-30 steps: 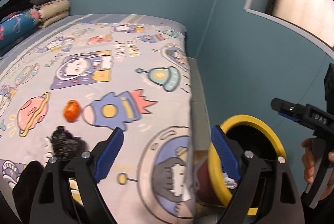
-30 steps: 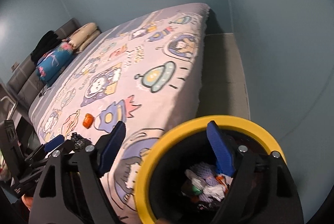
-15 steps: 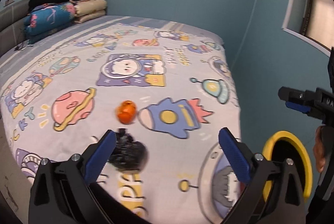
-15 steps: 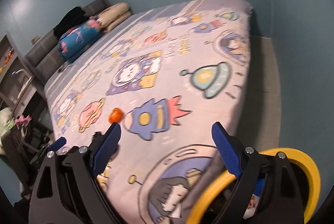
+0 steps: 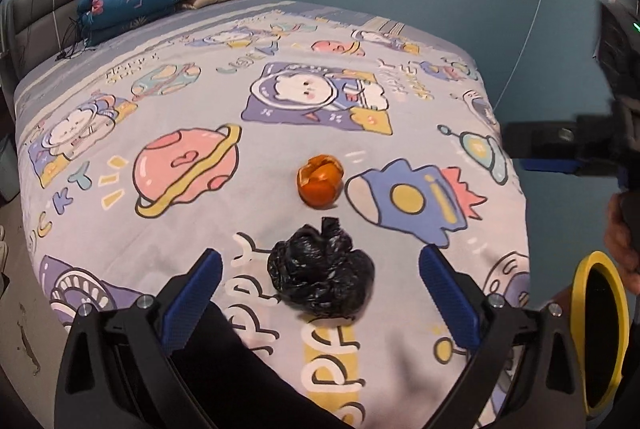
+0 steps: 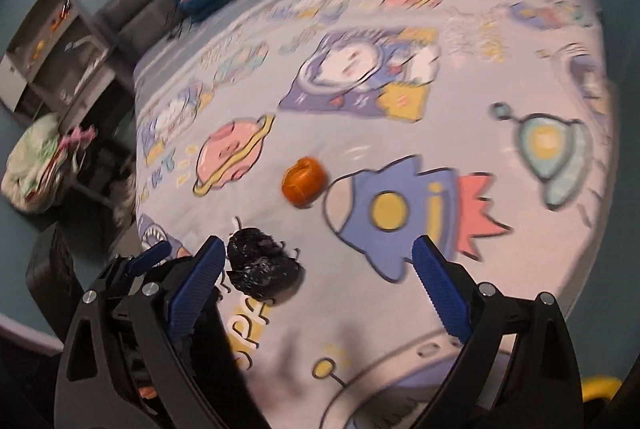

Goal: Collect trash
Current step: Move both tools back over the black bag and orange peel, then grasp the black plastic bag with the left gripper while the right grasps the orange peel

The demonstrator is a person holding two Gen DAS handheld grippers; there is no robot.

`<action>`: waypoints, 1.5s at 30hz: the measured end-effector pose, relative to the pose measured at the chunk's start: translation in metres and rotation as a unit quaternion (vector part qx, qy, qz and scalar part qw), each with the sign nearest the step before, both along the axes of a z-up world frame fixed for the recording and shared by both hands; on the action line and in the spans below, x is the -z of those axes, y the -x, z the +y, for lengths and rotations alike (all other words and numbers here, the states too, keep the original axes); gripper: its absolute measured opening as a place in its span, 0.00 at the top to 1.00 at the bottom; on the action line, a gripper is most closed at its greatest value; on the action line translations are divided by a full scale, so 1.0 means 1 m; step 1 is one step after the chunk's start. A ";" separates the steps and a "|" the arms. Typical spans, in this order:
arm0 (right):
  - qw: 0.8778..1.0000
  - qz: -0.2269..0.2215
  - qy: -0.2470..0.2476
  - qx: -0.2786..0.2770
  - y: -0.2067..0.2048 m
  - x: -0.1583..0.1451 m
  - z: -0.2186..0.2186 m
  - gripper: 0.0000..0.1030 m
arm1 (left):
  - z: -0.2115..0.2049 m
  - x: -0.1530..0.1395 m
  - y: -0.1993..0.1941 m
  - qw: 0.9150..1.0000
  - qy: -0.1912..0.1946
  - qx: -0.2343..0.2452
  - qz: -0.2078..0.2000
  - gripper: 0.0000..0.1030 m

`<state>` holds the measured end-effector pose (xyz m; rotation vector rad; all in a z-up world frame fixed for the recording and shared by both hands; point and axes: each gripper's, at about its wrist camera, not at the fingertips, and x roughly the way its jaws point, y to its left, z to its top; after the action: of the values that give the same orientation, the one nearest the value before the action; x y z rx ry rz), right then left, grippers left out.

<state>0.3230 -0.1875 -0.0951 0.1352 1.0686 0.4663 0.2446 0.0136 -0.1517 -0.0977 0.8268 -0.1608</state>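
A crumpled black plastic bag (image 5: 322, 275) lies on the cartoon bedsheet (image 5: 200, 101) near the bed's front edge. An orange peel (image 5: 320, 187) sits just beyond it. My left gripper (image 5: 320, 261) hangs over the bag, jaws wide open, the bag between the fingertips and untouched. In the right wrist view the bag (image 6: 260, 265) lies beside the left finger of my right gripper (image 6: 317, 247), whose jaws are opening with only sheet between them. The peel (image 6: 304, 181) is ahead of it. The yellow-rimmed bin (image 5: 600, 329) stands at the bed's right.
Folded blankets (image 5: 140, 1) and black clothes are stacked against the grey headboard. A grey shelf (image 6: 52, 41) and a pale cloth bundle (image 6: 36, 165) stand left of the bed. Blue walls close the far and right sides. A hand (image 5: 620, 241) grips the right gripper's handle.
Both views swung left from the yellow bin onto the bed. The bag and peel are now closer and centred. Both pairs of jaws stand wider than before.
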 end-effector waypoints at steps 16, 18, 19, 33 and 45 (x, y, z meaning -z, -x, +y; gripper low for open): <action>0.986 0.153 0.038 -0.046 -0.111 0.091 0.082 0.13 | 0.013 0.033 -0.036 0.996 0.087 -0.003 0.025 0.08; 0.985 0.160 0.052 -0.048 -0.117 0.098 0.088 0.13 | 0.010 0.036 -0.038 0.997 0.078 0.004 0.027 0.08; 0.984 0.161 0.059 -0.048 -0.119 0.100 0.091 0.13 | 0.008 0.038 -0.040 0.997 0.075 0.008 0.029 0.08; 0.976 0.175 0.118 -0.048 -0.129 0.125 0.118 0.43 | 0.009 0.062 -0.051 0.992 0.102 0.017 0.076 0.64; 0.982 0.153 0.108 -0.026 -0.124 0.104 0.116 0.62 | 0.020 0.033 -0.028 0.990 0.123 0.039 0.049 0.69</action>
<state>0.4465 -0.0713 -0.1992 -0.0145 1.4197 0.3808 0.2729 0.0338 -0.1850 -0.3072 0.9068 -0.3337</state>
